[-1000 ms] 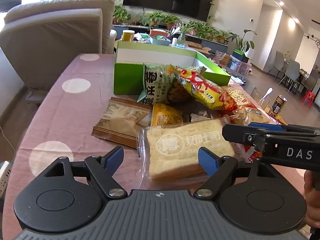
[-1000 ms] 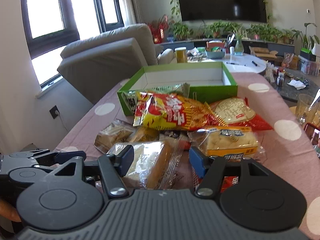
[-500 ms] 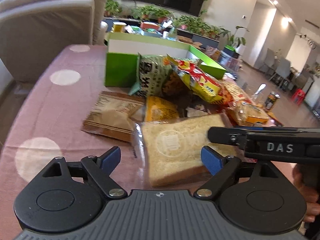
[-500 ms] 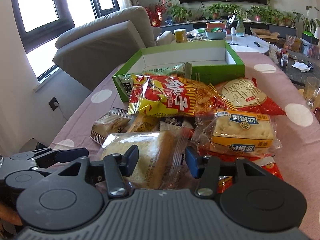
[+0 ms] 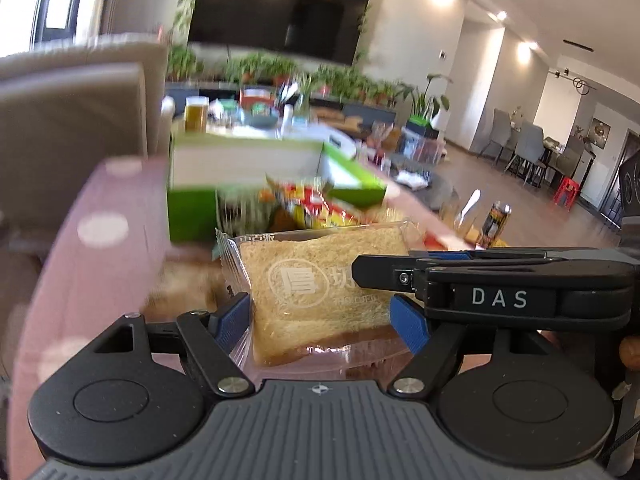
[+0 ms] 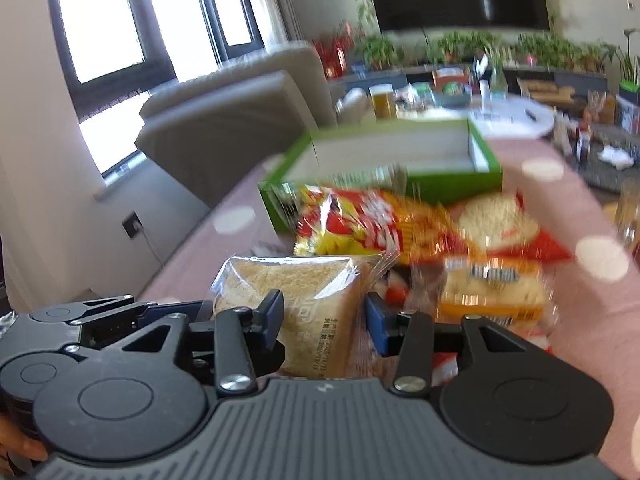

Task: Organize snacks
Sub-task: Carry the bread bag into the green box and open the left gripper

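A clear-wrapped slice of toast [image 5: 320, 280] is lifted off the table and held from two sides. My left gripper [image 5: 320, 320] is shut on its near edge, and my right gripper [image 6: 324, 320] is shut on its other end [image 6: 304, 300]. The right gripper's body [image 5: 500, 284] crosses the left wrist view at the right. Behind stands an open green box [image 6: 400, 160] with a white inside. A red and yellow chip bag [image 6: 368, 228], a round cracker pack [image 6: 500, 220] and a yellow cake pack [image 6: 492, 292] lie in front of the box.
The pink dotted tablecloth [image 6: 600, 260] covers the table. A grey sofa [image 6: 232, 128] stands to the left. A can [image 5: 496, 220] and a glass [image 6: 628, 208] sit near the right edge. A cluttered white table [image 6: 512, 116] is behind the box.
Both grippers have closed on the toast pack and raised it off the table, tilting the view upward. The background is blurred from the motion.
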A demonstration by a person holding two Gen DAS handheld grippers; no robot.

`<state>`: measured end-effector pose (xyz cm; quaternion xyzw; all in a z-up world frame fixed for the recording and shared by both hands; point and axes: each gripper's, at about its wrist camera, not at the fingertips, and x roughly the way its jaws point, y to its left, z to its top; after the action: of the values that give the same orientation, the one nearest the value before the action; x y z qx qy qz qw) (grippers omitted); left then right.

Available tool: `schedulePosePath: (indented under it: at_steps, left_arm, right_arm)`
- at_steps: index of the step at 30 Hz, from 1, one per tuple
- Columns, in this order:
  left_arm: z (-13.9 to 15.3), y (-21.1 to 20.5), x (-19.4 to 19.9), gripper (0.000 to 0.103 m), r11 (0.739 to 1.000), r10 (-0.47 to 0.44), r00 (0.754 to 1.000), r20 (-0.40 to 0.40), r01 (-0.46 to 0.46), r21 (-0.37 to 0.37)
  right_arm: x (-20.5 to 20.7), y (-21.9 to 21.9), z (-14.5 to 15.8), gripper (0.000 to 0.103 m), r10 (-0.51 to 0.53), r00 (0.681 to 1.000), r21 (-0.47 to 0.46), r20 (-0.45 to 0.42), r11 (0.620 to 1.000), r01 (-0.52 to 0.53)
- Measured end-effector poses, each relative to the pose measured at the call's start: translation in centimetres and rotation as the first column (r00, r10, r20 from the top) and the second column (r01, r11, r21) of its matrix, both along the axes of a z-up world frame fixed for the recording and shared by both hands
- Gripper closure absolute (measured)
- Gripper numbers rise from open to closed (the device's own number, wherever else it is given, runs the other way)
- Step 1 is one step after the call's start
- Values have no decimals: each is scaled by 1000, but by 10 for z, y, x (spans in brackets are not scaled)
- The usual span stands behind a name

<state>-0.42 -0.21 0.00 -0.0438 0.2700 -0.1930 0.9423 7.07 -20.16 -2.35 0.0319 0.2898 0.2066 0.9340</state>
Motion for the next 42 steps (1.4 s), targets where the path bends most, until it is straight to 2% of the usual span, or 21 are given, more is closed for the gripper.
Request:
schedulePosePath:
  at_steps: [5,12,19,25,30,36,39,42]
  left_arm:
    - [27,-5,9,30,999,7,996,88,-10,42]
    - [61,-10,53,30,997,22,988,152,-32,65]
    - [72,-10,100,30,996,42,986,164,-55,77]
    - [65,-8,135,30,994,49,991,124,-61,89]
    - [69,-11,135,30,996,27,991,133,-38,81]
    - [83,-16,123,29,999,-18,986,164,11,46]
    - [90,-22,109,26,998,-43,976,215,32,56]
    - [102,-28,100,24,997,-36,963,268,15,80]
  right_arm:
    - [5,2,25,17,27,996,5,91,1000,-27]
    - [47,1,50,17,26,987,48,161,998,-35]
    - [92,2,64,17,26,980,64,195,997,-39]
    - [123,2,59,17,21,987,84,160,996,-35]
    - [132,-1,56,17,-5,997,126,79,992,-5]
    - [114,-5,81,17,-34,992,108,123,994,20]
    - [92,-11,89,17,-56,985,95,161,995,41]
    - [81,-10,99,17,-62,976,74,211,996,47]
